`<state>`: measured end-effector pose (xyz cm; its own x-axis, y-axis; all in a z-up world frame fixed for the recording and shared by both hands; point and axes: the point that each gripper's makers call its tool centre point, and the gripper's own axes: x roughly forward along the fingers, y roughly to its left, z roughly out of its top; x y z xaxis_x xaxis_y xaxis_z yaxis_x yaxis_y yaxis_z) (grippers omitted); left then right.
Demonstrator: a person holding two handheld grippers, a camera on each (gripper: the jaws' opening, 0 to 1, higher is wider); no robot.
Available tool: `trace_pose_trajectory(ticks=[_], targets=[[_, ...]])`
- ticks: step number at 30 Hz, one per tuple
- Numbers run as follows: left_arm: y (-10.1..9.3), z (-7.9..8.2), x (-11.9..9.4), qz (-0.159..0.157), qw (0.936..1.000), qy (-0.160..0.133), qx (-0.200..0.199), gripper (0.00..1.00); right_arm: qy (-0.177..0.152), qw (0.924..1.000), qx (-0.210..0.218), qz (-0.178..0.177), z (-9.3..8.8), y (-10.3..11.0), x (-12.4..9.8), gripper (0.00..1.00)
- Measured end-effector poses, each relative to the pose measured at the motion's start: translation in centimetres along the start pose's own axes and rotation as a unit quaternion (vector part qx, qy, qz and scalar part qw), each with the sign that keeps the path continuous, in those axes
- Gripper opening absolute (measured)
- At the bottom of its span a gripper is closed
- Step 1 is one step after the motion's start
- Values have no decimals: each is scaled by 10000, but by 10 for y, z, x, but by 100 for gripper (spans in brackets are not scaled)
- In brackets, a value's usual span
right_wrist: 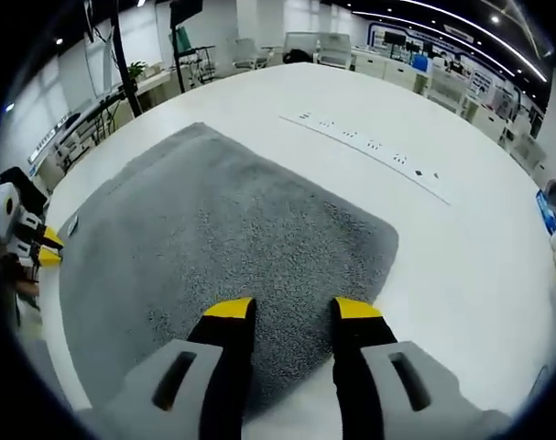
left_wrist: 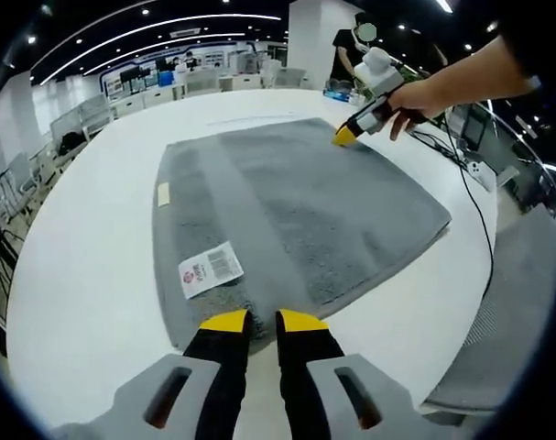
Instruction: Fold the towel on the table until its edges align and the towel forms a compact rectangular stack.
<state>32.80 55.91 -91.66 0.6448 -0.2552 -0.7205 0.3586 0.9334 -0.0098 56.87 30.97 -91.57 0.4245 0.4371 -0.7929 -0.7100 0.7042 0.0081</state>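
A grey towel [left_wrist: 296,211] lies spread flat on the round white table [left_wrist: 94,266], with a white barcode label [left_wrist: 211,269] near its close corner. My left gripper [left_wrist: 264,321] is at that corner, its yellow-tipped jaws a narrow gap apart with the towel's edge between the tips. A hand holds my right gripper [left_wrist: 346,137] at the far right corner. In the right gripper view the right gripper [right_wrist: 292,312] stands open over the edge of the towel [right_wrist: 213,229], nothing held. The left gripper [right_wrist: 47,249] shows at the towel's far left corner.
A black cable [left_wrist: 474,206] trails over the table's right side, and a grey chair [left_wrist: 511,302] stands beside it. A person [left_wrist: 346,50] stands beyond the table. A row of small marks [right_wrist: 369,142] crosses the table past the towel. Office desks surround the table.
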Motion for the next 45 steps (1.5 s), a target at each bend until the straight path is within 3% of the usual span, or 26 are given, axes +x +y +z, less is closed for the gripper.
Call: trace_pose_trajectory(ticks=[12, 17, 19, 24, 32, 39, 41, 45], targets=[[-29, -5, -3, -84, 9999, 119, 39, 12, 81, 10000, 45, -30, -27, -1, -21, 32], [-32, -3, -3, -187, 9995, 257, -42, 16, 126, 9998, 144, 89, -21, -6, -24, 34], [-33, -1, -2, -180, 9993, 317, -64, 19, -67, 9999, 105, 56, -12, -10, -27, 36], [-51, 27, -7, -122, 9998, 90, 126, 24, -182, 9998, 90, 24, -4, -17, -37, 36], [-96, 70, -8, -345, 9990, -151, 258, 25, -365, 9993, 80, 34, 8, -34, -49, 36], [-135, 88, -5, -475, 9976, -233, 454, 25, -499, 9987, 83, 22, 11, -37, -61, 35], [-149, 92, -6, -533, 9967, -290, 536, 25, -581, 9979, 266, 111, 12, -34, -64, 36], [-173, 92, -3, -619, 9952, -326, 691, 25, -688, 9972, 225, 174, 14, -29, -67, 37]])
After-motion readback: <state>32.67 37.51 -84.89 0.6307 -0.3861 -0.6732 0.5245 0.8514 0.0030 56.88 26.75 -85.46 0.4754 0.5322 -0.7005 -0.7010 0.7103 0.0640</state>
